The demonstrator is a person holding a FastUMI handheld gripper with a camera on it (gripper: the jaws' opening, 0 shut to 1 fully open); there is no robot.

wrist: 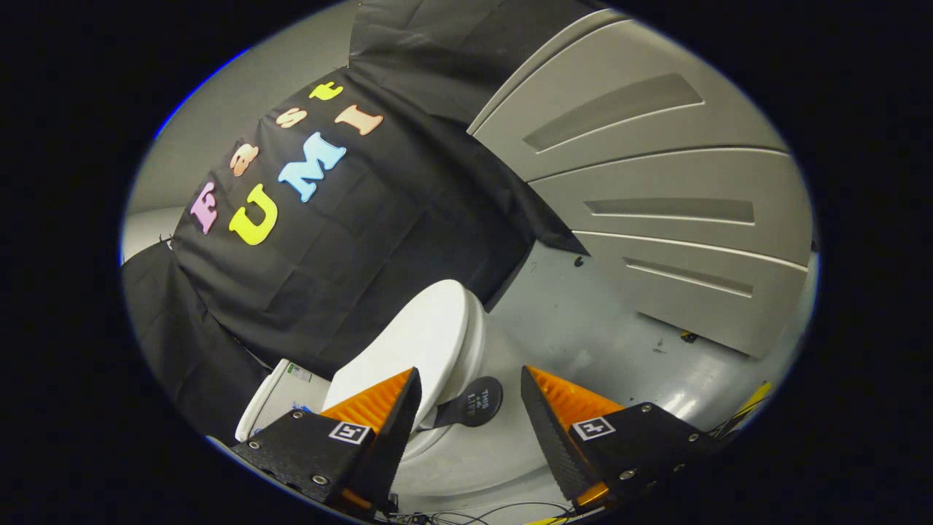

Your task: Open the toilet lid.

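Toilet lid [423, 332], closed just beyond the released hand-held gripper [470, 394], looks rigid, smooth and light; best gripped by its dark tab [474, 402].

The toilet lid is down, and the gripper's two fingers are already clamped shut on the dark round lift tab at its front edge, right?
Not quite. In the gripper view the toilet lid is down, but the gripper is open: its fingers stand apart, and the dark round lift tab sits in the gap between them, untouched.
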